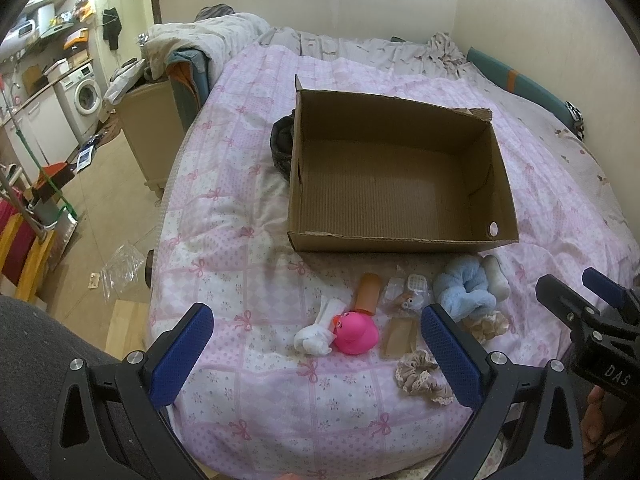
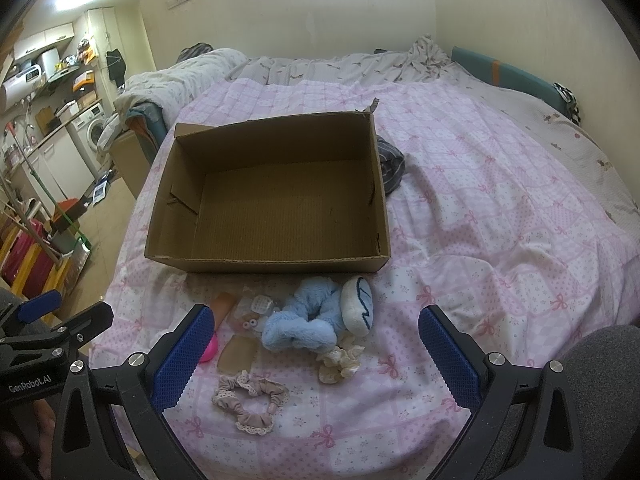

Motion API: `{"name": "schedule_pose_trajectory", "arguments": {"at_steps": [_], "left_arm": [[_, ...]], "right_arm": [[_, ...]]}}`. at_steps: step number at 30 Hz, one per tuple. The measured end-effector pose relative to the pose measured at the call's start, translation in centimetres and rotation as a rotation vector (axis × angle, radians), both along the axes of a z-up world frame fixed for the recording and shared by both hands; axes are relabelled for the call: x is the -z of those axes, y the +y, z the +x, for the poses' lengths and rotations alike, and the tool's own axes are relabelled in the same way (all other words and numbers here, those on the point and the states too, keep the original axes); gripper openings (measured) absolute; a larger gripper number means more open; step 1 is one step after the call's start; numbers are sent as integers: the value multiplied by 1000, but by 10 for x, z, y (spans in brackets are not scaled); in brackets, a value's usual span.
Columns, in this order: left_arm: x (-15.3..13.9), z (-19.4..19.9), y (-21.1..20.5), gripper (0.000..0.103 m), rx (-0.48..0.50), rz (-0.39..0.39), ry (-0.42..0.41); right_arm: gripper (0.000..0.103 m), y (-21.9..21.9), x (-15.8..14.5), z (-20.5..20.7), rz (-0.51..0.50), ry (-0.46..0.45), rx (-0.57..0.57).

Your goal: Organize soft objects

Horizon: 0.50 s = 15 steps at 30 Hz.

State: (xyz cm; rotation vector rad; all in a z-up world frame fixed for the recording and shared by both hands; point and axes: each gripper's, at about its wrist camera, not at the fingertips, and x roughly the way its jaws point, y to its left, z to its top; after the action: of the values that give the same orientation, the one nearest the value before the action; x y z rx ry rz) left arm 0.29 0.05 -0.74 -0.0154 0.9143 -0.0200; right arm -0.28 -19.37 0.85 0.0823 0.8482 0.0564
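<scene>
Both tools, left [image 1: 316, 344] and right [image 2: 312, 344], spread apart, empty. Blue scrunchie [image 2: 302, 320] light, plush, compressible; pinch across ring. Box [image 2: 168, 200] empty.

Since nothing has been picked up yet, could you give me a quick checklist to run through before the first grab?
1. Cardboard box open and empty: ok.
2. Left gripper open, holding nothing: ok.
3. Right gripper open, holding nothing: ok.
4. Blue scrunchie in plain view ahead of the right gripper: ok.
5. Pink duck unobstructed: not ok, white cloth touches it.
6. Dark fabric beside the box belongs to the task: cannot tell.
</scene>
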Motion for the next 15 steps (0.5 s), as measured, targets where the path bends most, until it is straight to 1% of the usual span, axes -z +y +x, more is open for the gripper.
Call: {"name": "schedule_pose_trajectory", "arguments": {"at_steps": [3, 6, 10, 15], "left_arm": [[-3, -1, 1, 103, 12, -14, 11], [-6, 4, 1, 103, 13, -18, 31], [-10, 9, 2, 103, 7, -36, 45], [-17, 15, 1, 103, 6, -19, 58]], "right_arm": [[103, -1, -1, 0, 7, 6, 5], [103, -5, -4, 0, 42, 11, 10], [103, -5, -8, 3, 35, 8, 3], [103, -8, -13, 12, 78, 33, 2]]}}
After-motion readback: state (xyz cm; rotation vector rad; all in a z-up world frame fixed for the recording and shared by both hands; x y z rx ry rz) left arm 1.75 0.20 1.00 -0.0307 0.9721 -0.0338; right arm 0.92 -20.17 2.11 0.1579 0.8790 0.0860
